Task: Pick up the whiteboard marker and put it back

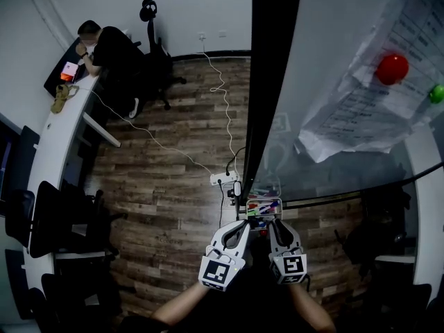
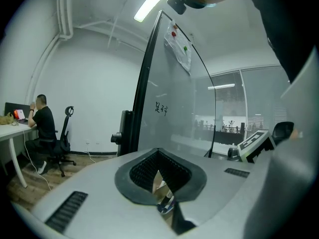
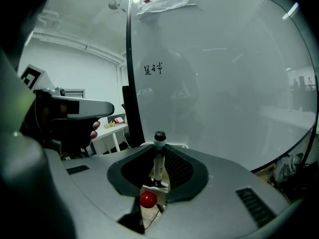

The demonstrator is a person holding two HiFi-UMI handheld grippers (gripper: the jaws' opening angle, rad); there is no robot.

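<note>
A whiteboard marker [image 3: 158, 158] with a black cap stands upright between the pads of my right gripper [image 3: 159, 151], which is shut on it. A small red ball [image 3: 147, 199] shows just below the marker, near the camera. In the head view both grippers sit low in the middle, the left gripper [image 1: 242, 225] and the right gripper [image 1: 276, 225] side by side below a small tray [image 1: 279, 202] of coloured markers at the foot of the whiteboard [image 1: 333, 47]. The left gripper [image 2: 158, 156] has its fingertips together with nothing held.
Papers [image 1: 374, 109] hang on the whiteboard under a red magnet [image 1: 392, 68] and a green one [image 1: 436, 93]. Handwriting [image 3: 153, 69] marks the board. A power strip [image 1: 223, 179] with cables lies on the wood floor. A person [image 1: 104, 47] sits at a desk far left, with office chairs nearby.
</note>
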